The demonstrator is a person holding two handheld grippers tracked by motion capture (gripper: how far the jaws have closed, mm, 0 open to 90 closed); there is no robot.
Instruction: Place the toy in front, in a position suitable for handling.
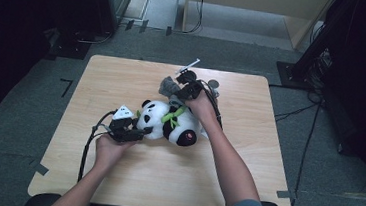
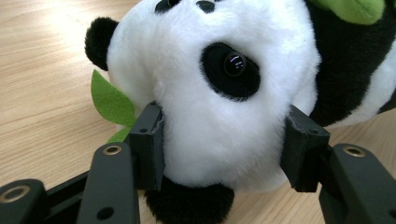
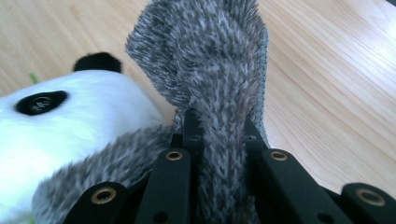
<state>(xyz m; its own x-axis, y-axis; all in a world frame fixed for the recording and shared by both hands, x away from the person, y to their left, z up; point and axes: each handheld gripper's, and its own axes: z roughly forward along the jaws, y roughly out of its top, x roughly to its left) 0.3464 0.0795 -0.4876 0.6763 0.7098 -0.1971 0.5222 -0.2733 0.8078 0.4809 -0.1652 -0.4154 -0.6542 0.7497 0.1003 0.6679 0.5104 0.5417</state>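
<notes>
Grey carpet [image 1: 12, 133] and dark equipment surround a light wooden table [image 1: 164, 181] at the frame's centre. No writing can be read, and no container is in sight. A plush panda [image 1: 167, 121] lies mid-table. In the left gripper view, the left gripper [image 2: 223, 140] has its jaws partly open, pads pressing the panda's white head. In the right gripper view, the right gripper [image 3: 219, 128] is clamped tight on a grey furry cloth [image 3: 210, 60] just beside the panda.
</notes>
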